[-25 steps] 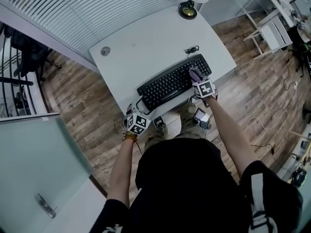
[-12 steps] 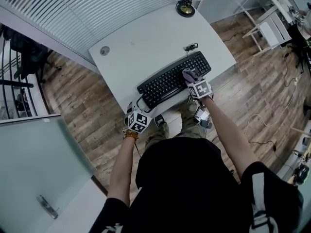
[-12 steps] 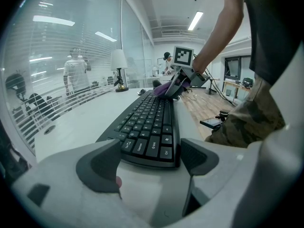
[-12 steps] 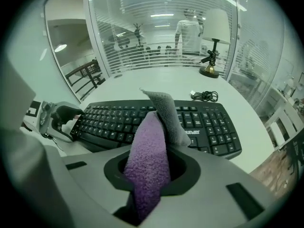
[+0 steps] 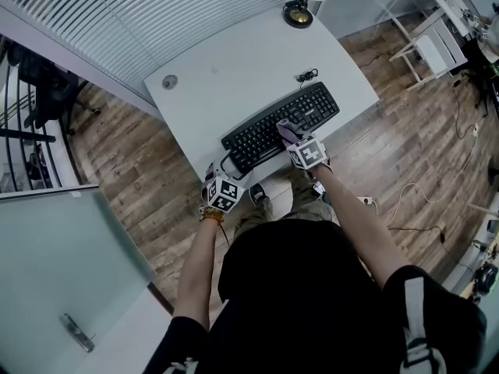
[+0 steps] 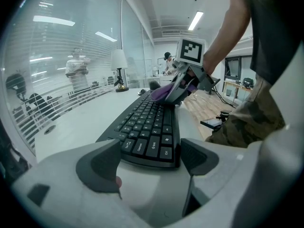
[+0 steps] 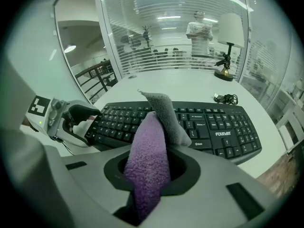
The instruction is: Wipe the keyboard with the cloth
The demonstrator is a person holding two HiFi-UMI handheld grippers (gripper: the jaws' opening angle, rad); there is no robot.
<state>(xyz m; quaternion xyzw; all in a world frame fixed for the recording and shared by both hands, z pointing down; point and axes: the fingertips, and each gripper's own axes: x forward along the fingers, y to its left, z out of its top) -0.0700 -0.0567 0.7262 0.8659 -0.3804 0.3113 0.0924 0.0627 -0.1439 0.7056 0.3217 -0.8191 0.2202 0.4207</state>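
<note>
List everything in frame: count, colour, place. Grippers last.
rounded desk: one, white, centre, in front of the person
full-size computer keyboard: one, black, near edge of the desk
fluffy wiping cloth: one, purple and grey, on the keyboard's middle keys
coiled cable: one, black, on the desk just beyond the keyboard's right end
table lamp: one, white shade with a dark base, far edge of the desk
round desk grommet: one, grey, far left of the desk
plank floor: brown wood, around the desk
left gripper: one, grey, jaws apart at the keyboard's left end
right gripper: one, grey, jaws closed on the cloth
</note>
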